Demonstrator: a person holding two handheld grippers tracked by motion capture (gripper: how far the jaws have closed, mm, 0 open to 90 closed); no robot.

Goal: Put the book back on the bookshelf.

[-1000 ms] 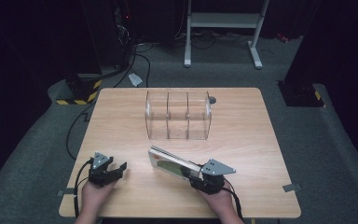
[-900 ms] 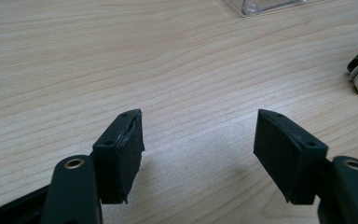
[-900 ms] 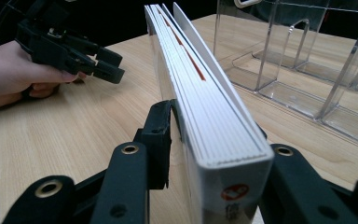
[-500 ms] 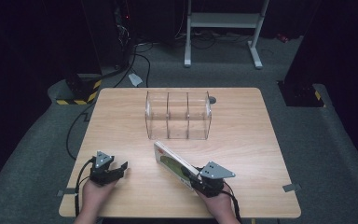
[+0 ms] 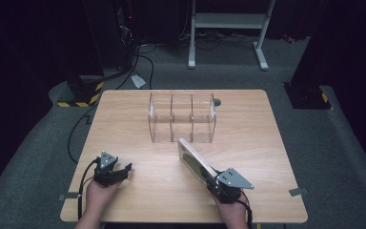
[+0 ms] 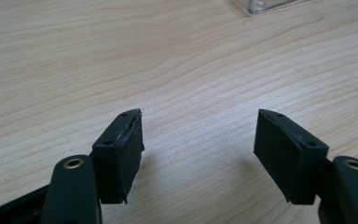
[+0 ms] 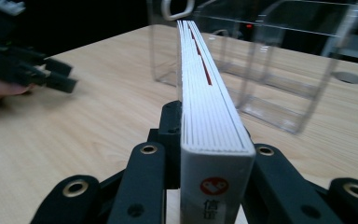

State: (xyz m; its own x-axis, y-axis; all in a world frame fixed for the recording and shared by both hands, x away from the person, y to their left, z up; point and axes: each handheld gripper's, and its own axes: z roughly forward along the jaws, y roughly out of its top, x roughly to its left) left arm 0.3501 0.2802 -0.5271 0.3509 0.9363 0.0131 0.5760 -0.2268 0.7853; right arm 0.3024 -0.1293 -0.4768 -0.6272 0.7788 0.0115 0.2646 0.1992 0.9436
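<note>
- My right gripper (image 5: 208, 177) is clamped on a book (image 5: 195, 159), its jaws having just been closing until the pads pressed both covers near the spine end, as the right gripper view (image 7: 216, 140) shows.
- The book stands on edge, tilted up off the table (image 5: 267, 191) and pointing toward the clear box (image 5: 182, 118) just beyond its far end.
- I judge it stiff along its length but fairly heavy for a pinch at one end, so it may sag or swivel; glossy covers could slip. A hold nearer the middle would steady it.
- My left gripper (image 5: 122, 171) rests low near the table's near left edge, jaws apart with nothing between them, bare wood under the pads (image 6: 121, 149).
- The clear box has three compartments, upright and thin-walled; I would guess it slides easily if the book bumps it.
</note>
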